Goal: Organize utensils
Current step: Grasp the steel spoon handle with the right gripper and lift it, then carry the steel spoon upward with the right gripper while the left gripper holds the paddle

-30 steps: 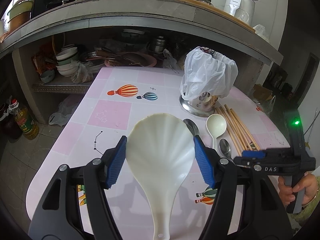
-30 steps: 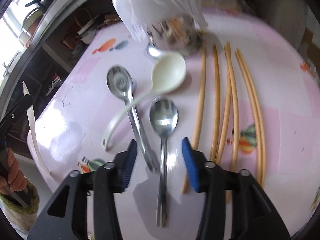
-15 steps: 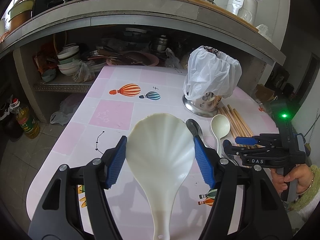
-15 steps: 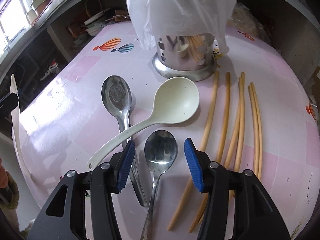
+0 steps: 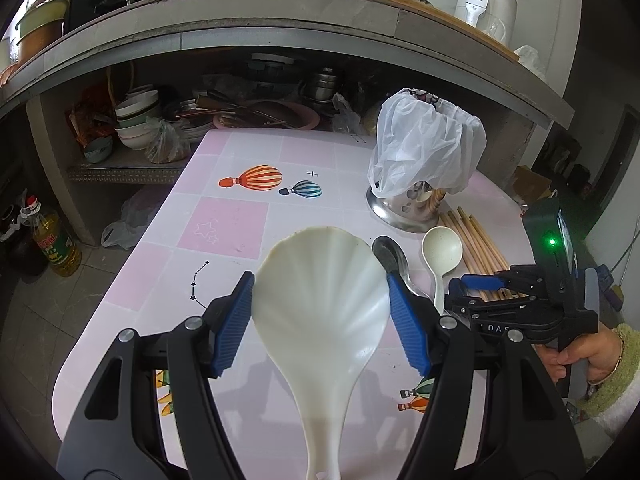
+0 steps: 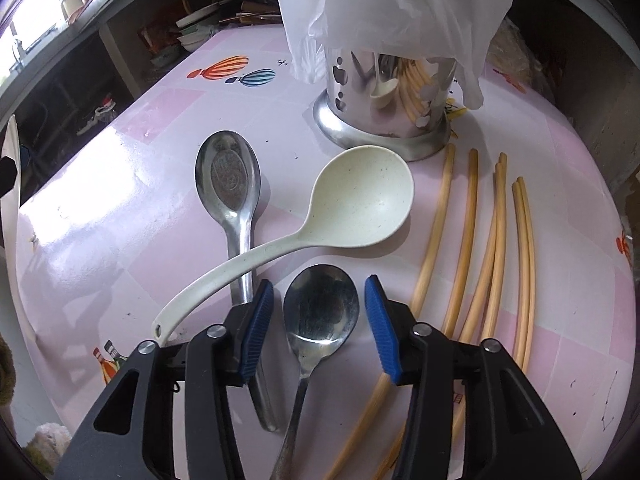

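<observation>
My left gripper (image 5: 321, 322) is shut on a white shell-shaped rice paddle (image 5: 320, 320), held above the table. My right gripper (image 6: 320, 332) is open, low over the table, its jaws either side of a small metal spoon (image 6: 320, 312); it also shows in the left wrist view (image 5: 480, 284). A cream plastic ladle (image 6: 352, 204) lies across a larger metal spoon (image 6: 228, 184). Several wooden chopsticks (image 6: 464, 240) lie to the right. A steel utensil holder (image 6: 388, 92) draped with a white plastic bag (image 6: 392, 4) stands behind them.
The pink patterned table (image 5: 224, 224) ends near a low shelf with stacked bowls (image 5: 136, 120) and plates. A counter above holds pans and a white appliance (image 5: 484, 0). An oil bottle (image 5: 52, 240) stands on the floor at left.
My right gripper has moved forward and down, so its open jaws now flank the small spoon's bowl. My left gripper keeps the paddle and has shifted only slightly.
</observation>
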